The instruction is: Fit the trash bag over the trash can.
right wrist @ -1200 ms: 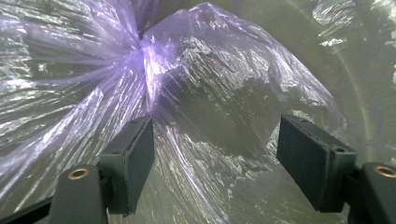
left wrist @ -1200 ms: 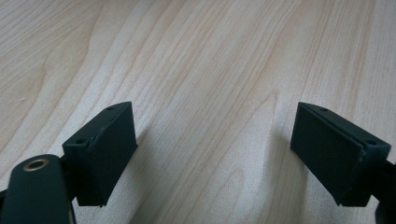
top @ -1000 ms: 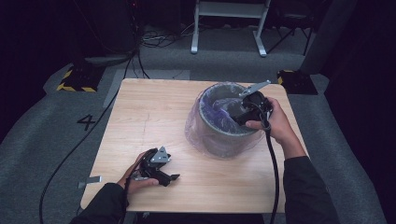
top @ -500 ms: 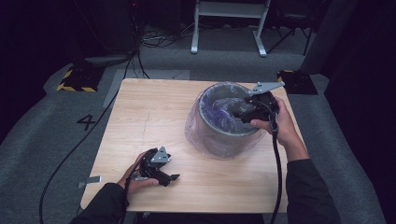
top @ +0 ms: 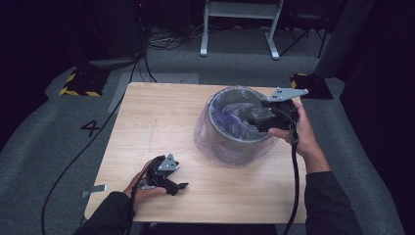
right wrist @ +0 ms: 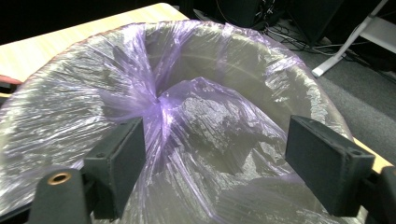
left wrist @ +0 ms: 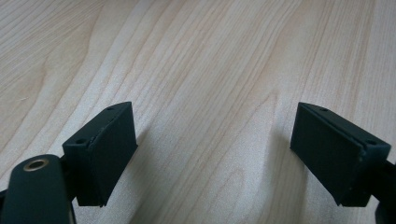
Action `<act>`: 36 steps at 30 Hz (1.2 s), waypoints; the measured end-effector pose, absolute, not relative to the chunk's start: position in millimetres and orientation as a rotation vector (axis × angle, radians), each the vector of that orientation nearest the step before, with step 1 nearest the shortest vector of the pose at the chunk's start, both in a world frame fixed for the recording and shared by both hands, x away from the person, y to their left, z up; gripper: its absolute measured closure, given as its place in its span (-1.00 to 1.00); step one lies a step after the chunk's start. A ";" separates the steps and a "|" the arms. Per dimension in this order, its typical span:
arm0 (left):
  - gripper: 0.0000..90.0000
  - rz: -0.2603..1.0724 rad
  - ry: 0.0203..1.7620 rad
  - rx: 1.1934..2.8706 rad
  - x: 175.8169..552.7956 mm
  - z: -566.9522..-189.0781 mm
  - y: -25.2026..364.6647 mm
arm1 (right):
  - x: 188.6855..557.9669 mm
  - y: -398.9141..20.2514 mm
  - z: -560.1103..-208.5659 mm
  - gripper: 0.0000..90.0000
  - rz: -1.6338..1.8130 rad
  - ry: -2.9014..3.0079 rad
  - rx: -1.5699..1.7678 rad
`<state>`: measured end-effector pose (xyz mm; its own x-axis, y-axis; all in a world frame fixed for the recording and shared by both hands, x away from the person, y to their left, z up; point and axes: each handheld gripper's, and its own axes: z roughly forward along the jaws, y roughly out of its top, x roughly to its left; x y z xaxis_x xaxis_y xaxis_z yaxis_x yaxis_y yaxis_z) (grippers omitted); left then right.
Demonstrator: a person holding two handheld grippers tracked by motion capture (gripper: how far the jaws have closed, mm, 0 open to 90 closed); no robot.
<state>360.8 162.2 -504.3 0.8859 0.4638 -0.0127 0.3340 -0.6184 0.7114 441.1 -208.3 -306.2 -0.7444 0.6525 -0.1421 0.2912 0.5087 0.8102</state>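
In the high view a grey bin [top: 237, 128] lined with a clear purple bag [top: 230, 110] stands on the right half of the wooden table [top: 161, 117], near the far edge. The right gripper [top: 249, 119] is held over the bin's right rim, its jaws pointing into the opening; the hand and the gripper body cover that part of the rim, and the jaw tips are too dark to make out against the bag. The bag's skirt drapes down outside the bin, so the bin's foot is blurred behind plastic. The left gripper [top: 182, 186] lies on the table near the front left corner, well apart from the bin, with the hand around its body. The person's forearms are cut off by the bottom edge.

In the left gripper view the two jaws stand wide apart with bare table [left wrist: 210, 70] between them; nothing is gripped. The pads are cut off at the lower corners.

In the right gripper view the jaws have just been opening and stand released, wide apart. Between them is the bag [right wrist: 196, 116], gathered into a twisted fold just beside the left pad; whether that pad touches the fold I cannot tell. The bin wall shows only dimly through the plastic, and the bin's bottom is hidden under crumpled film.
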 end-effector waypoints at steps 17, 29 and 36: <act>-0.69 0.221 0.569 2.291 360.7 -504.4 162.4 | 424.6 -219.1 -306.4 -0.59 1.120 2.327 0.745; -0.69 0.222 0.570 2.293 360.7 -504.2 162.6 | 414.2 -227.0 -307.1 -0.58 1.114 2.323 0.760; -0.69 0.223 0.570 2.294 360.6 -504.2 162.7 | 405.8 -233.2 -308.1 -0.60 1.117 2.321 0.749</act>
<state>360.6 162.7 -504.2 0.8856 0.4643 -0.0106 0.3337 -0.6203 0.7098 405.8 -233.2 -308.1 -0.7488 0.6426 -0.1625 0.2737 0.5231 0.8071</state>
